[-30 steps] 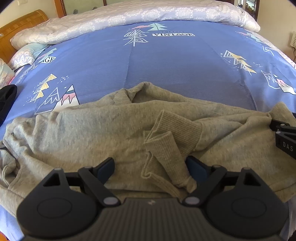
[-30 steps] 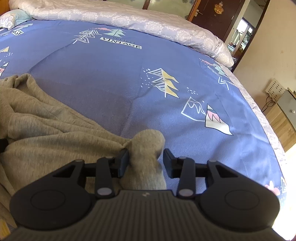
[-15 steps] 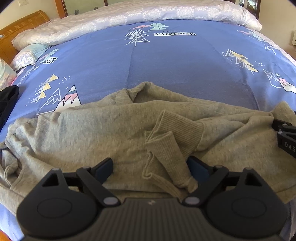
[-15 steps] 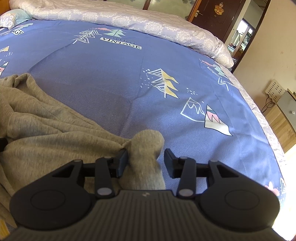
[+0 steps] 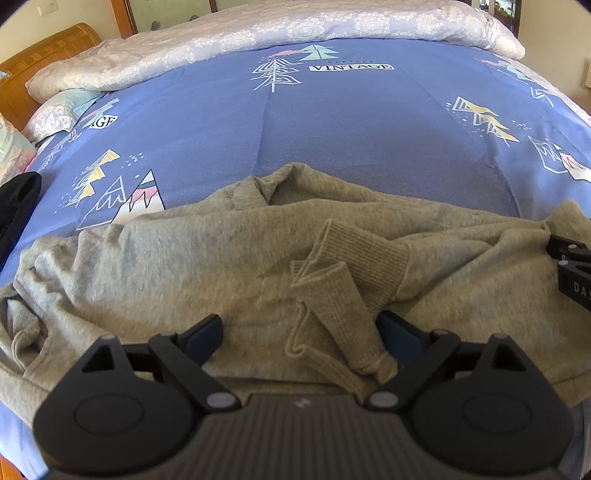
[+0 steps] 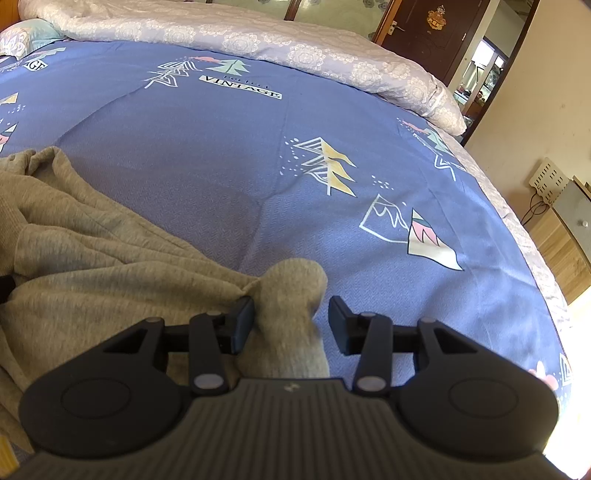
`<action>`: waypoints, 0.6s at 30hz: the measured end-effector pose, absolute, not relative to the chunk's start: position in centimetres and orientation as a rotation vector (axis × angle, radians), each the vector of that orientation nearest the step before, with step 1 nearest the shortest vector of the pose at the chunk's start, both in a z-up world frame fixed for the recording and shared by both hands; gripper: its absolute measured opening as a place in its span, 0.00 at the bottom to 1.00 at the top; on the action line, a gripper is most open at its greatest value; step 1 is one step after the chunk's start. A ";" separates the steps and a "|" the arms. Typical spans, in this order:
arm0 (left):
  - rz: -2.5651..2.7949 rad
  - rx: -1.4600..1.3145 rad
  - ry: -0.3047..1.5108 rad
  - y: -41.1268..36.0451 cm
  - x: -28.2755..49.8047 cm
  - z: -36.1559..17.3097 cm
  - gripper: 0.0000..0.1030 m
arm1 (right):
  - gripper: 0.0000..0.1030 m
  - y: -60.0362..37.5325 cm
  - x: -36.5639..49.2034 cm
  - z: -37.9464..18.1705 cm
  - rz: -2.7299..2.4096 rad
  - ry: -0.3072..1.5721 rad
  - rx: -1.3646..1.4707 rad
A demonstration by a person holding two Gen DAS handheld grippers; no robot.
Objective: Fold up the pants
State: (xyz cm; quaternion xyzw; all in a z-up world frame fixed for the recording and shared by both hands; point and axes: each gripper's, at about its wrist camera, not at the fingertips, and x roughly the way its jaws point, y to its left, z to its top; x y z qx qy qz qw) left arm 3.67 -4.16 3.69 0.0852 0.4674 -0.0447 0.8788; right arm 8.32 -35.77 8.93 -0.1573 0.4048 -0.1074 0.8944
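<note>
The pants [image 5: 207, 258], grey and of sweatshirt-like cloth, lie rumpled across the near part of a blue bedsheet [image 5: 351, 133] printed with trees, mountains and the word "VINTAGE". A ribbed cuff [image 5: 354, 258] is folded back on top of the heap, with a second ribbed end lying just below it toward the camera.

The left gripper [image 5: 301, 332] sits low over the pants near these cuffs. Its jaws are wide apart and opening; the cuff cloth lies between them, the right pad touching or close beside it, the left pad resting clear on flat cloth. Nothing is clamped.

The right gripper [image 6: 291, 321] is at the pants' right-hand edge, where a rounded bunch of cloth [image 6: 295, 291] stands up between its jaws. The jaws are partly open: the left pad is against the cloth, the right pad stands apart from it with sheet showing in the gap. In the left wrist view part of the right gripper shows at the frame's right edge, beside the cloth.

Surroundings: a pale patterned quilt [image 5: 295, 26] is bunched along the far side of the bed. A dark garment [image 5: 16, 199] lies at the left edge of the sheet, apart from the pants. Pillows [image 5: 55, 118] and a wooden headboard [image 5: 40, 55] are at far left. To the right of the bed, a dark door [image 6: 432, 29] and a wooden floor [image 6: 561, 251].
</note>
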 end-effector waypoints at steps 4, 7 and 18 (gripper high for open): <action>-0.091 0.179 0.976 -4.1 3.7 3.7 0.93 | 0.46 -35.8 8.3 9.0 -0.224 0.839 -0.325; -0.092 0.167 0.989 -3.9 3.9 3.9 0.93 | 0.46 -35.8 8.3 9.0 -0.222 0.838 -0.325; -0.131 0.004 1.000 -0.4 2.9 7.6 0.85 | 0.51 -35.5 8.4 8.9 -0.227 0.833 -0.322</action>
